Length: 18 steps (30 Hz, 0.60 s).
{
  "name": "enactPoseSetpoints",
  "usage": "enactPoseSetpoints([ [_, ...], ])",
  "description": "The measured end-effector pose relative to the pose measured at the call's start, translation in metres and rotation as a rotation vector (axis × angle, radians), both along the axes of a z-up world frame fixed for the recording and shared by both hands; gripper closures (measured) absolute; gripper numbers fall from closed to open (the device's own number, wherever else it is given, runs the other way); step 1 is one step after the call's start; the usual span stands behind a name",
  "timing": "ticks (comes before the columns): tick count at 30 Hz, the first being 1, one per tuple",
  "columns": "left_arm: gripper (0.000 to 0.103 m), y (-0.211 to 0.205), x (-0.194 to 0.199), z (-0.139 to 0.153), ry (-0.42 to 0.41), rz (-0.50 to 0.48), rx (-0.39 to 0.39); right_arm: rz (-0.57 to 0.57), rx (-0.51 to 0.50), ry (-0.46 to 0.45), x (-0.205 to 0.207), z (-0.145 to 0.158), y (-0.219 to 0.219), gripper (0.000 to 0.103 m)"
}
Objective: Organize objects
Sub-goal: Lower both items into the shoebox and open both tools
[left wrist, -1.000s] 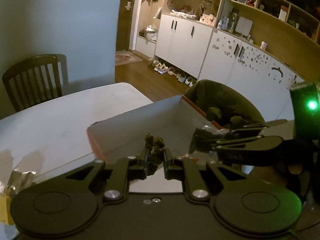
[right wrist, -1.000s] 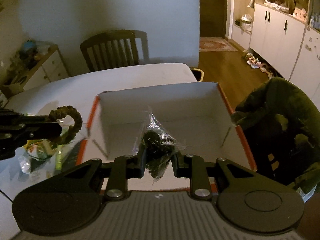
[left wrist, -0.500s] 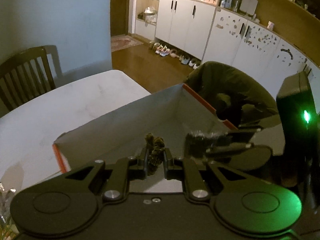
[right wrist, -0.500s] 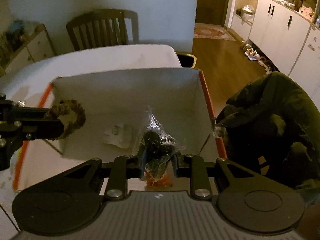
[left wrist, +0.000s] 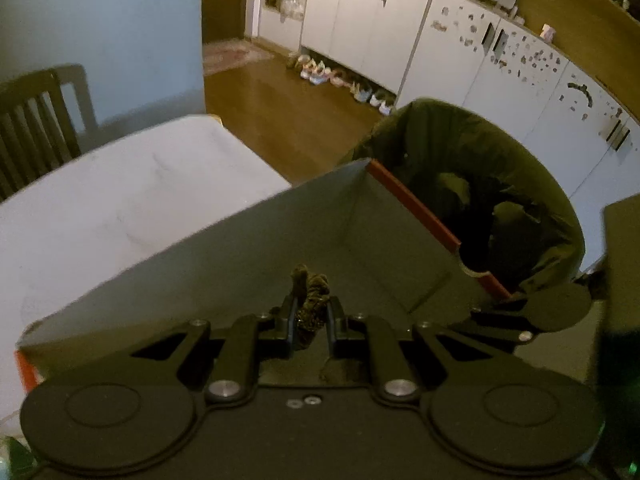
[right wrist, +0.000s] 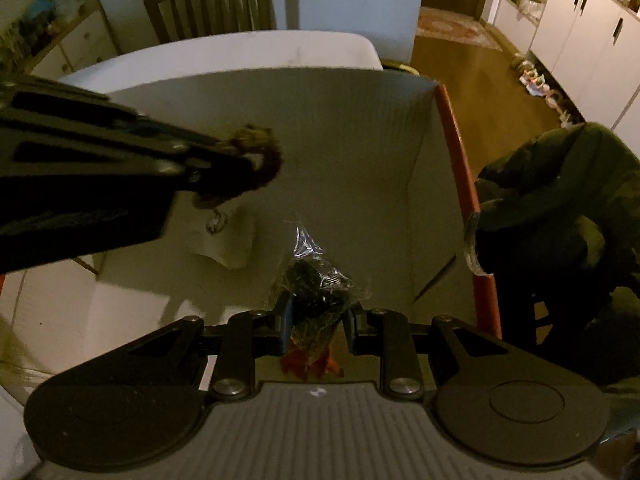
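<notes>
Both tongs have dropped lower and closer to the cardboard box (right wrist: 328, 128) since a second ago, so its inside now fills most of each view. Your left tongs (left wrist: 310, 312) are clamped on a braided cord loop (left wrist: 312, 300), which hangs over the box floor at about 10 o'clock in the right wrist view. Your right tongs (right wrist: 316, 316) are pinched on a clear bag of dark bits (right wrist: 312, 284), held above the box floor near its 6 o'clock wall.

To do this step well, I judge you should lower each piece close to the floor before letting go — a drop from height could bounce the loop. Aim for bare cardboard: a white paper scrap (right wrist: 228, 240) lies at 9 o'clock of the bag, and something orange (right wrist: 308, 364) sits just under it.

Watch the red-edged rim (right wrist: 456, 152) at 3 o'clock; the draped dark jacket (right wrist: 560, 216) crowds that side. Open room lies toward 12 o'clock, and the white worktop (left wrist: 100, 200) beyond is bare — lift out that way.
</notes>
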State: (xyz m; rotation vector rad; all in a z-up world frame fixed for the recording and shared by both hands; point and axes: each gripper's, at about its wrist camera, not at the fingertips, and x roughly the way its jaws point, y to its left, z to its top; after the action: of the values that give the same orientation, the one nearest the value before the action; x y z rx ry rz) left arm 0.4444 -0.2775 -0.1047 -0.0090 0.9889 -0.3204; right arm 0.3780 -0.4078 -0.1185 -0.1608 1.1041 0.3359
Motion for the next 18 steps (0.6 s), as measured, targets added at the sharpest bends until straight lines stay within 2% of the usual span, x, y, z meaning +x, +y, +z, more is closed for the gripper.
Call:
enactPoseSetpoints([
  [13,0.09,0.001,0.028,-0.033,0.142,0.033,-0.038,-0.044,0.051,0.027,0.01,-0.001,-0.007,0.077],
  [18,0.084,0.0,0.033,-0.04,0.173,0.036,-0.031,-0.052,0.063,0.024,0.01,0.002,-0.008,0.077],
])
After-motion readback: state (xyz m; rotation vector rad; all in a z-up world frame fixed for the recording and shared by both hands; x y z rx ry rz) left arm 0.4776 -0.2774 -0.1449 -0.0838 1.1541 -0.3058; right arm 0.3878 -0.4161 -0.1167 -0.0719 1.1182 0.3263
